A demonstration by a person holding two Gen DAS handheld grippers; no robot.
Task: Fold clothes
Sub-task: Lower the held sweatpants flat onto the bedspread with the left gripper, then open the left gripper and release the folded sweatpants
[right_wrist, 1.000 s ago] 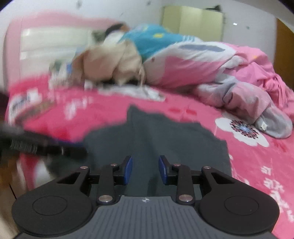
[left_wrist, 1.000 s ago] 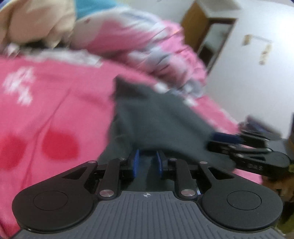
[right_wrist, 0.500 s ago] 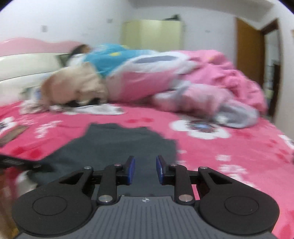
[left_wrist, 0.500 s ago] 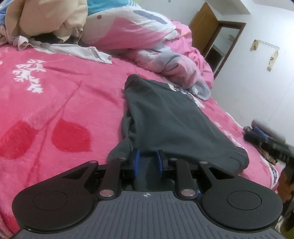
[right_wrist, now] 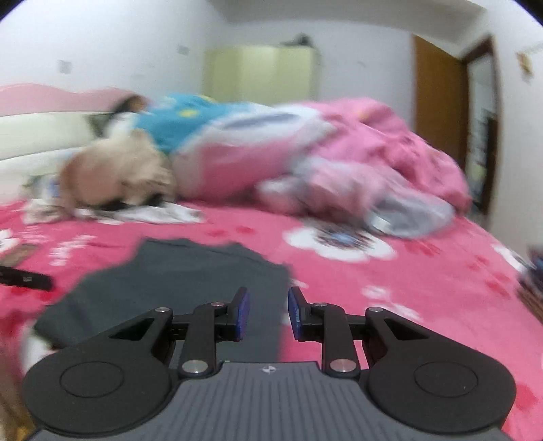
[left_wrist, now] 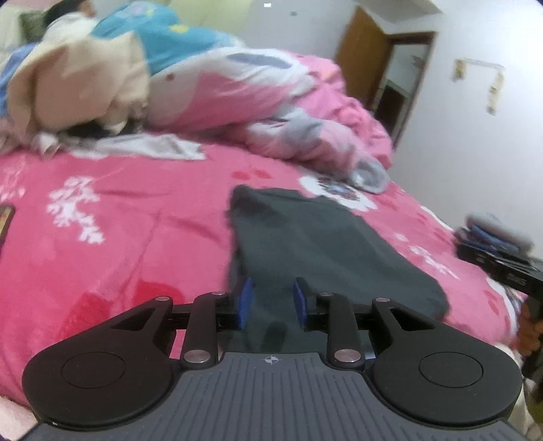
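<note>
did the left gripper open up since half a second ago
Yes. The left gripper now has its jaws wider apart, with the dark grey garment showing loose in the gap; earlier they sat closer together at its hem.

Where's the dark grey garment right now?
The dark grey garment lies flat on the pink bedspread, ahead of both grippers, short of the rumpled pink duvet.

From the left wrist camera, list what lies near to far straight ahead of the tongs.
Left tongs → dark grey garment spread flat → bare pink floral bedspread → rumpled pink quilt → wall.
</note>
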